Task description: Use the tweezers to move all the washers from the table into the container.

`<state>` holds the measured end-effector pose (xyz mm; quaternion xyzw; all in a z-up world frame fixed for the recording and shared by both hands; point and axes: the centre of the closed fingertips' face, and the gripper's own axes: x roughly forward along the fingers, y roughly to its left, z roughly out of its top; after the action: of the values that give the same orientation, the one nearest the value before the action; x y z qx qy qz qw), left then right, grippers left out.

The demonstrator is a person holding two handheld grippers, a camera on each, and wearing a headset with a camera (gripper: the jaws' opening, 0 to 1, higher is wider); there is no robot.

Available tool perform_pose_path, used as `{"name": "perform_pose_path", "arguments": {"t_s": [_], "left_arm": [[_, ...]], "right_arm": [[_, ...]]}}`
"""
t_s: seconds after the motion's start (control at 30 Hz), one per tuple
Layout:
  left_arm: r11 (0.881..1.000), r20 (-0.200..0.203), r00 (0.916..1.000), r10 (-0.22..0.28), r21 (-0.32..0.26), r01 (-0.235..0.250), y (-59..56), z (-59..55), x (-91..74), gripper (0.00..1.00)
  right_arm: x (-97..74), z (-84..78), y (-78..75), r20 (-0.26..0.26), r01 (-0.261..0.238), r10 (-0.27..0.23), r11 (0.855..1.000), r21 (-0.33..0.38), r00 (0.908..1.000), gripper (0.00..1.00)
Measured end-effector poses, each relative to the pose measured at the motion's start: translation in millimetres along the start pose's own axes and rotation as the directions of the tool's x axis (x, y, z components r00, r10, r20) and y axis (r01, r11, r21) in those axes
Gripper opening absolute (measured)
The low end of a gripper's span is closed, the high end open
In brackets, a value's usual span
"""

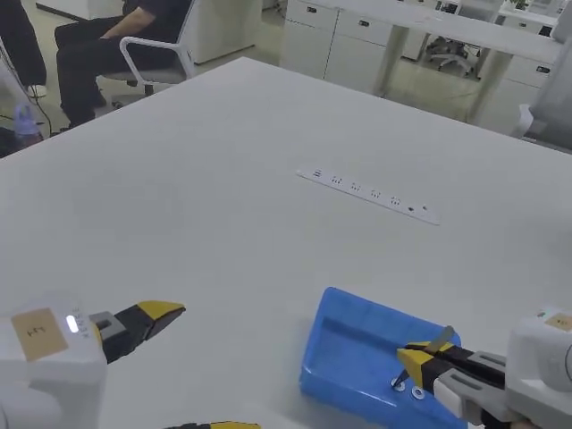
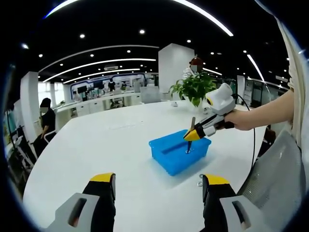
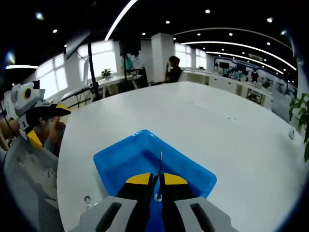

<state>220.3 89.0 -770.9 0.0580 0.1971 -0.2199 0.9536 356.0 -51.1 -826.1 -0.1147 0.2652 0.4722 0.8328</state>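
Observation:
The blue container [image 1: 344, 344] sits near the front of the white table. My right gripper [image 1: 413, 357] hangs over its right part, shut on the thin metal tweezers [image 1: 440, 340], which point down into it. A washer [image 1: 417, 393] lies on the container's floor beside the tweezer tips. In the right gripper view the jaws [image 3: 157, 182] clamp the tweezers [image 3: 160, 164] above the container [image 3: 140, 154], and one washer [image 3: 87, 198] lies on the table outside it. My left gripper [image 1: 201, 368] is open at the lower left with nothing in it. Its own view shows the container [image 2: 176, 154] and the loose washer [image 2: 199, 183].
A white power strip [image 1: 366, 194] lies flat on the table beyond the container. A person sits on a chair [image 1: 147, 63] at the table's far left corner. White desks [image 1: 429, 36] stand behind the table.

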Motion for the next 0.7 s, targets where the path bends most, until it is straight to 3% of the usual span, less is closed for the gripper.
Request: {"name": "perform_pose_path", "arguments": {"t_s": [0.7], "left_arm": [[1.000,0.002,1.0000,-0.002,-0.004,0.002,0.2,0.3,-0.8,0.73]], "right_arm": [[-1.6,4.6,1.8,0.000,0.000,0.000,1.000,-0.025,1.0000,0.04]]}}
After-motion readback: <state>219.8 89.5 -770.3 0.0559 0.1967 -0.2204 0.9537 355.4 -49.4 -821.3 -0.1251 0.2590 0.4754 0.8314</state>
